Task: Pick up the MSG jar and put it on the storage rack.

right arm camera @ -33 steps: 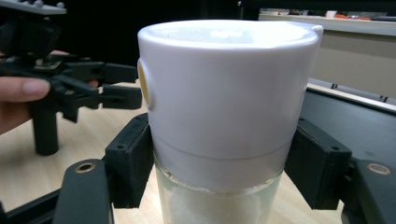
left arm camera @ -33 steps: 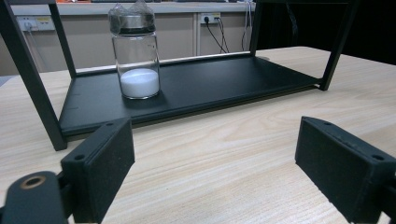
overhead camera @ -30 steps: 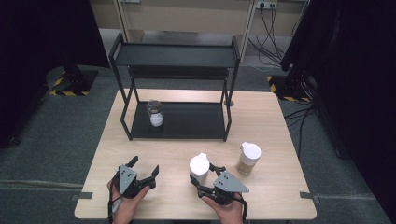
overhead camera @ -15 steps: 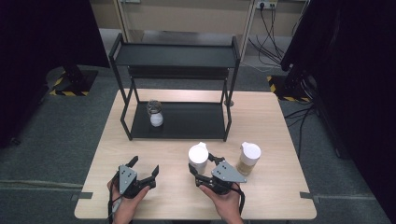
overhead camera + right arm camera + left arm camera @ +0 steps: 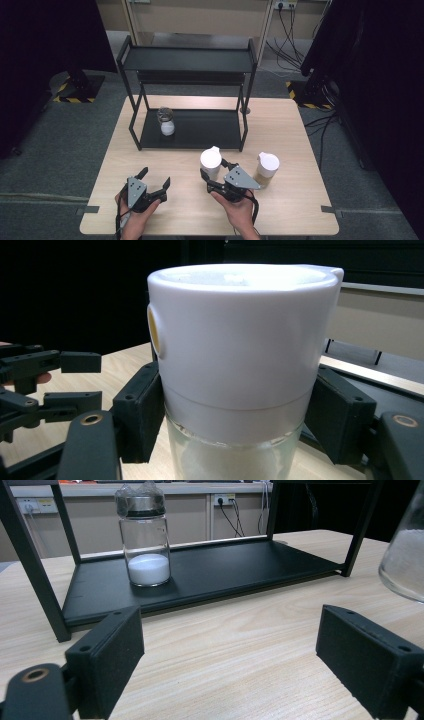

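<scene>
Right gripper view: your right claw [image 5: 235, 425] clamps a white-lidded glass jar [image 5: 240, 365] of white powder. Your left claw [image 5: 154, 182] rests apart on the bench [image 5: 300, 130]; the black rack [image 5: 190, 95] stands ahead.

Light wood-grain table [image 5: 300, 130] on grey carpeted floor [image 5: 65, 145], bearing a black two-tier metal shelf rack [image 5: 187, 60]; black curtains [image 5: 380, 75] on both sides; beige wall [image 5: 200, 17] with wall sockets [image 5: 282, 5] and trailing black cables [image 5: 287, 30]; yellow-black hazard-striped stand bases [image 5: 75, 92].

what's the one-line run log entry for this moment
right gripper: shut on white-lidded jar | left gripper: open, holding nothing | second white-lidded jar: on table | small jar: on rack's lower shelf
</scene>
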`<state>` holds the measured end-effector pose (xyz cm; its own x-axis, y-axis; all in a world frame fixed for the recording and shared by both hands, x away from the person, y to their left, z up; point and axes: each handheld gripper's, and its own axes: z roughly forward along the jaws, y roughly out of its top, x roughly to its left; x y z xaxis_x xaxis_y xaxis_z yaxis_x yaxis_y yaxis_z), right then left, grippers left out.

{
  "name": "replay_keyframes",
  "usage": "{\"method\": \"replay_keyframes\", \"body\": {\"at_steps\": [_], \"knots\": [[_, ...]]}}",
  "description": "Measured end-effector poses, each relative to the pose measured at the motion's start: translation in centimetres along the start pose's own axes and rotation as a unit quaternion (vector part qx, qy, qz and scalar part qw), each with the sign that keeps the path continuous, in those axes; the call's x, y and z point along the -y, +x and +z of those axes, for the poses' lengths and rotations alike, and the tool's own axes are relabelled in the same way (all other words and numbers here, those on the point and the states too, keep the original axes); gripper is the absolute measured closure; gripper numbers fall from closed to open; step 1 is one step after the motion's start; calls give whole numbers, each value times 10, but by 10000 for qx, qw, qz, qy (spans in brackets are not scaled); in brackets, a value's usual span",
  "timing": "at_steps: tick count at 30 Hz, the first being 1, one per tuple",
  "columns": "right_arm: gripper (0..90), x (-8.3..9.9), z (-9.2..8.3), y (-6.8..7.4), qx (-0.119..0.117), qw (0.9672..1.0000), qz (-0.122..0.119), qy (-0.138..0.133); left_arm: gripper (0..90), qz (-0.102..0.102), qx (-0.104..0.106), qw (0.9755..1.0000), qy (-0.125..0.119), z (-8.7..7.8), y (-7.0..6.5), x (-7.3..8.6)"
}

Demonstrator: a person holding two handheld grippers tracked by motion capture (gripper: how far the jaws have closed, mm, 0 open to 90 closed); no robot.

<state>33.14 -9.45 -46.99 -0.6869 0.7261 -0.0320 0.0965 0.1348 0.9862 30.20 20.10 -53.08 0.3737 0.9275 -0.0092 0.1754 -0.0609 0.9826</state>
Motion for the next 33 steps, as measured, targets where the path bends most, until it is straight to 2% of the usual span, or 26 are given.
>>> {"method": "replay_keyframes", "body": {"at_steps": [15,33], "knots": [[308,-3,18,-5,179,9997,145,-32,115,29,7,10000,-10,0,-1,0],[308,-10,40,-10,294,9995,136,-20,114,46,17,10000,-19,0,-1,0]]}}
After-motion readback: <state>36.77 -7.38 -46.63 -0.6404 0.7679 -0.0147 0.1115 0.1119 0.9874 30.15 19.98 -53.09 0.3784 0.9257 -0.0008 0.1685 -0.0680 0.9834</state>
